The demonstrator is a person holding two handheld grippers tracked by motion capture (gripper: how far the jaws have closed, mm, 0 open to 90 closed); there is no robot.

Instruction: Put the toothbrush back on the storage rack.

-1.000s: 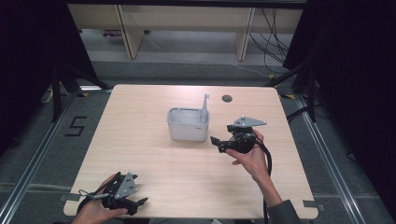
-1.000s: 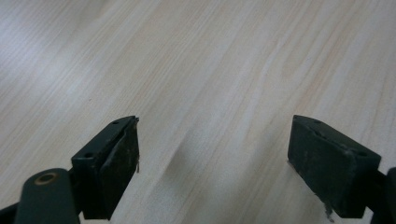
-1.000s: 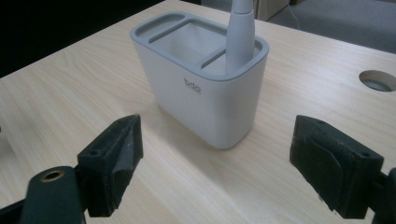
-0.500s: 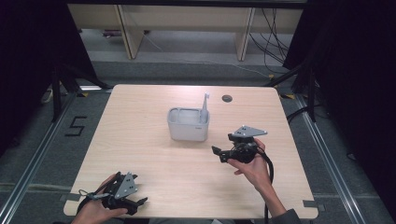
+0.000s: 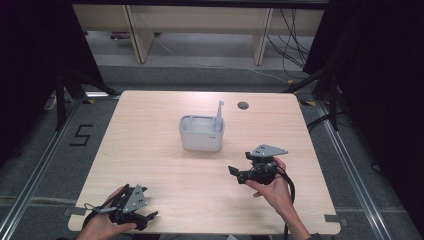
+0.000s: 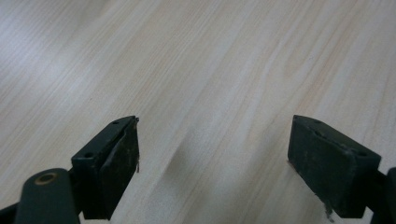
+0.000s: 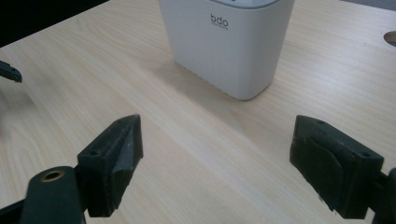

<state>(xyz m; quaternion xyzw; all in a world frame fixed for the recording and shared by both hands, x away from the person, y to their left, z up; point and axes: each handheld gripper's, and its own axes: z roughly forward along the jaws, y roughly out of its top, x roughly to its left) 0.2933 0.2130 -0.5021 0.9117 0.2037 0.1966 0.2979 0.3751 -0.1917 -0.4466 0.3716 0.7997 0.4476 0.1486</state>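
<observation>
Overhead, the high view shows a pale wooden table with a white holder standing near its middle. A toothbrush stands upright in the holder's back right corner, its head above the rim. The right gripper sits in the person's hand in front of the holder and to its right, well apart from it. Compared with a second ago, it has drawn back from beside the holder toward the person's edge of the table. That retreat suggests the toothbrush has already been placed and the work is likely finishing. The left gripper rests at the near left edge, unchanged, far from the holder.

Next, the left gripper view looks down on bare wood grain. The left gripper's two black jaws stand wide apart with nothing between them.

Finally, the right gripper view faces the holder, whose side bears small grey lettering. The right gripper's jaws are spread wide and empty, hovering just above the table short of the holder.
</observation>
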